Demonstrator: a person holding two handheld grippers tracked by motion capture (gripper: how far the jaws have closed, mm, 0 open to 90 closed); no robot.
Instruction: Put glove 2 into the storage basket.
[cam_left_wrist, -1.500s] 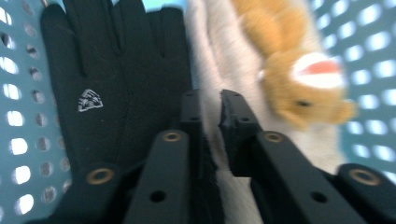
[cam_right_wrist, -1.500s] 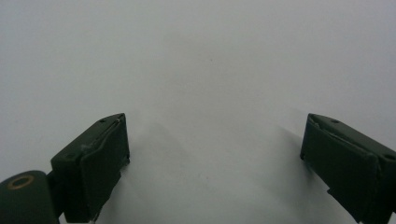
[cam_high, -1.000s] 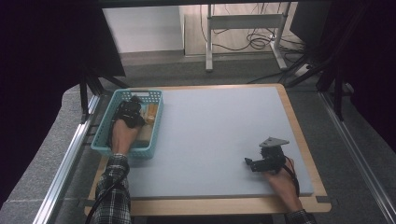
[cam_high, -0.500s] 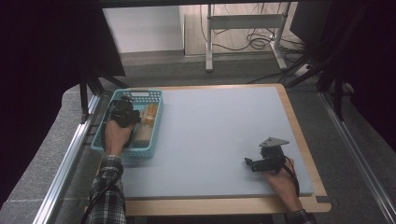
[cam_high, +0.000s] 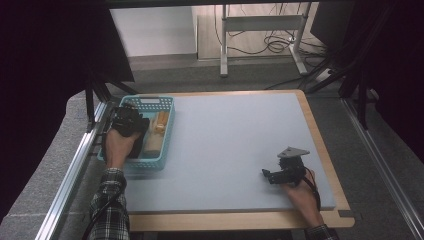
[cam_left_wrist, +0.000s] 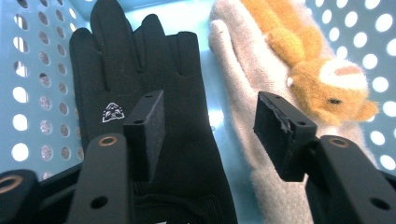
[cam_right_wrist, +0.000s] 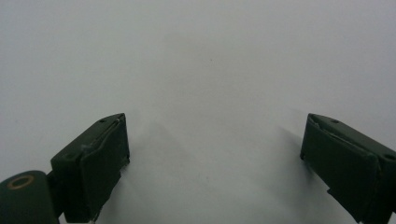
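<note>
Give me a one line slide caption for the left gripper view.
Open left gripper poised above a black glove and a beige glove with an orange plush animal, inside a perforated teal basket.

- No readable text, number or brand name for you on any surface in the three views.
- One mark: a small white emblem (cam_left_wrist: 112, 112) on the back of the black glove (cam_left_wrist: 154, 107) in your left gripper view. It is roughly triangular with jagged lines inside; no letters can be made out in it. It stands on the glove below the fingers, just beside the near jaw pad.
- The beige glove (cam_left_wrist: 252, 107) lying next to it carries an orange plush animal figure (cam_left_wrist: 313, 65) with stitched eyes; this is decoration and bears no lettering.
- The perforated blue basket (cam_left_wrist: 28, 84) shows no label that you could read.
</note>
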